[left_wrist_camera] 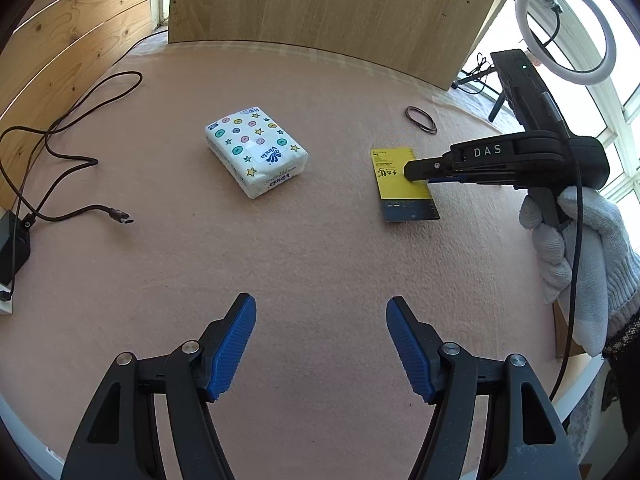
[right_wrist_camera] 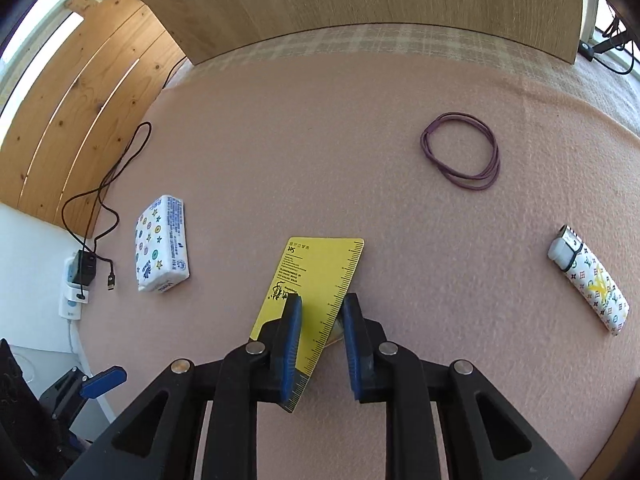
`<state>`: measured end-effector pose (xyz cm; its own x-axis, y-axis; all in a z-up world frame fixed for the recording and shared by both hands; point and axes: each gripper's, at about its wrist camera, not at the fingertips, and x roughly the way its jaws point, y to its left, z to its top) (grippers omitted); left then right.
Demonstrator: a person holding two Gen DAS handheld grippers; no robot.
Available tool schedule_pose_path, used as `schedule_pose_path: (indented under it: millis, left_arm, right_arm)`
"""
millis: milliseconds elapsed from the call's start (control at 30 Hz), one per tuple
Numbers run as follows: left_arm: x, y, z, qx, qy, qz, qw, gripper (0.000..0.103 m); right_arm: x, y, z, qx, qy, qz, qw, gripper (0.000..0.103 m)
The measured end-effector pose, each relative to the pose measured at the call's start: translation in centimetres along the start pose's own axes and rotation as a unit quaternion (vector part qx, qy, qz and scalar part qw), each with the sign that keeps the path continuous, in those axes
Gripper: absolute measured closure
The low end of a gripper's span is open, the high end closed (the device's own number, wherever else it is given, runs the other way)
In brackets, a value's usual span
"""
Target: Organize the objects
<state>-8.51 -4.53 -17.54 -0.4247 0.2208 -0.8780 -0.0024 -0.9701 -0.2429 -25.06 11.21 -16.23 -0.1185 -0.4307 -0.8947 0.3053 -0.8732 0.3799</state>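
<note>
A yellow ruler card (right_wrist_camera: 316, 276) lies flat on the pink table cover; it also shows in the left wrist view (left_wrist_camera: 396, 176). My right gripper (right_wrist_camera: 320, 304) is over its near half, jaws partly open with a gap, straddling the card's ruled edge, not clamped. In the left wrist view the right gripper (left_wrist_camera: 412, 171) reaches in from the right. A white tissue pack (left_wrist_camera: 256, 152) with stars lies mid-table, left of the card (right_wrist_camera: 162, 248). My left gripper (left_wrist_camera: 320, 316) is open and empty, well short of both.
A purple rubber band loop (right_wrist_camera: 460, 150) lies beyond the card, also seen in the left wrist view (left_wrist_camera: 421, 119). A patterned lighter (right_wrist_camera: 588, 278) lies at the right. A black cable (left_wrist_camera: 72, 148) and charger (left_wrist_camera: 12, 240) are at the left edge. A wooden board (left_wrist_camera: 320, 12) stands behind.
</note>
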Motion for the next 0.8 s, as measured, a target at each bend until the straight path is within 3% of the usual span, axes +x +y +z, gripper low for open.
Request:
schedule_pose_path:
  millis: [367,467,533,800]
  left_arm:
    - [0.7,-1.6,-0.3,0.024,0.011,-0.008,0.9996,0.032]
    - [1.0,-2.3,-0.4,0.032,0.016,-0.015,0.9993,0.032]
    - [1.2,-2.9,-0.4,0.036,0.019,-0.020,0.9990,0.032]
    - [2.8,-5.0,0.4,0.052,0.036,-0.048,0.9968,0.032]
  right_arm:
    - [-1.3,0.6,-6.6,0.029,0.015,0.062,0.998,0.091]
    - [-2.4,0.2,-8.3,0.033,0.013,0.061,0.998,0.093]
    - [-3.2,-0.4,-9.1,0.039,0.006,0.051,0.998,0.103]
    - [-5.0,-2.1,-10.6,0.058,-0.011,0.029,0.998,0.099]
